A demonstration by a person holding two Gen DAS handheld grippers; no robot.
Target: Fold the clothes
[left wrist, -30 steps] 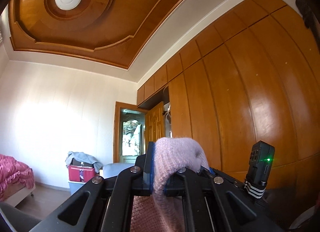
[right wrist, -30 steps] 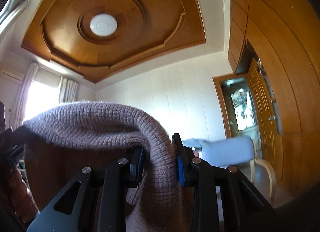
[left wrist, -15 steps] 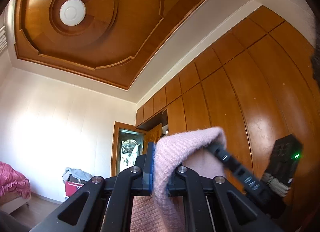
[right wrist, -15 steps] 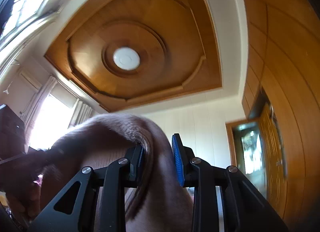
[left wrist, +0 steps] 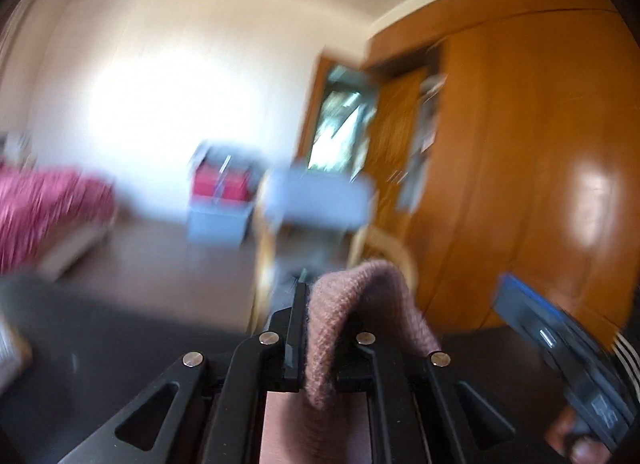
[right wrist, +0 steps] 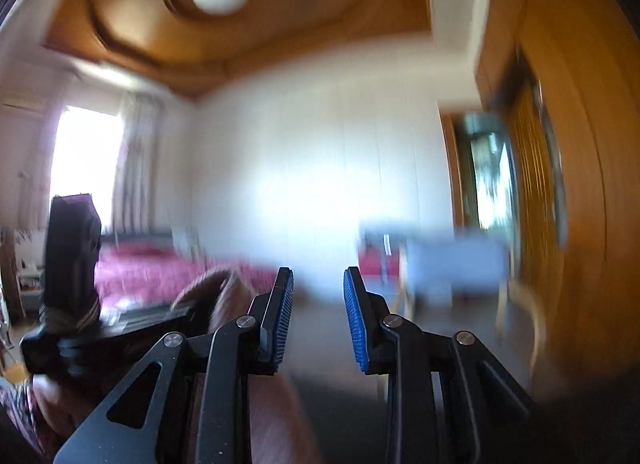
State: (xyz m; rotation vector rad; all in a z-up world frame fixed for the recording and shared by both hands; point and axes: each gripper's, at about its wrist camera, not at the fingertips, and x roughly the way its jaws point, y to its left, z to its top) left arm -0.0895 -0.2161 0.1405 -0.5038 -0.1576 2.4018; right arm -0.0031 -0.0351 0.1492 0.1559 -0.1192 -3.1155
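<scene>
The left gripper (left wrist: 324, 328) is clamped on a fold of the pink knitted garment (left wrist: 352, 304), which bulges up between the pads and drapes back toward the camera. The right gripper (right wrist: 316, 320) has its jaws apart with nothing between the blue pads (right wrist: 354, 320); the garment (right wrist: 216, 300) lies left of its left finger, near the other tool. Both views are blurred, so finer detail cannot be read.

Landmark: the dark table surface (left wrist: 120, 328) below the left gripper.

Judged step: laying the garment down onto the table for folding.

Procedure:
- Keep the left clamp firm until the knit rests on the table.
- Lower steadily; loose knit stretches and bunches easily.
- Re-grip the free edge with the right gripper before spreading the garment, so it lands flat, not twisted.
</scene>
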